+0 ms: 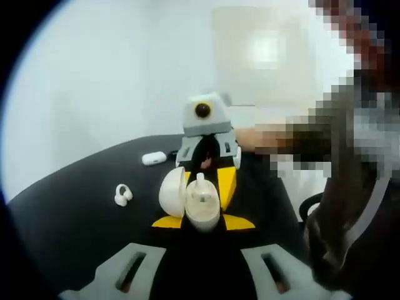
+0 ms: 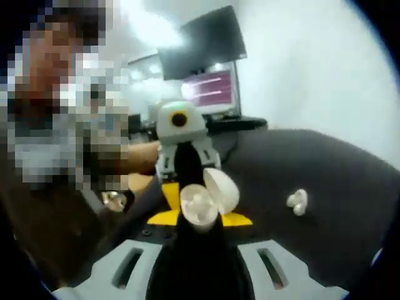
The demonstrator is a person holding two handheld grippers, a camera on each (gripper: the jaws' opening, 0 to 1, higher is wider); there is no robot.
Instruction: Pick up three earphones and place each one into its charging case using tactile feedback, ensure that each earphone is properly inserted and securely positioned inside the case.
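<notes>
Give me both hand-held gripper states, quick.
Left hand-held gripper: jaws flank the open white egg-shaped plastic charging case; grip cannot be told.
Right hand-held gripper: jaws flank the same case; grip cannot be told.

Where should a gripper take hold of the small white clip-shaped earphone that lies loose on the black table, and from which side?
Grip the small white clip-shaped earphone across its two rounded lobes, coming down from above. It lies flat and alone on the black table, apart from the open white charging case, so nothing blocks a descent. Its curved bridge looks thin and may slip, so the lobes are probably safer.
</notes>
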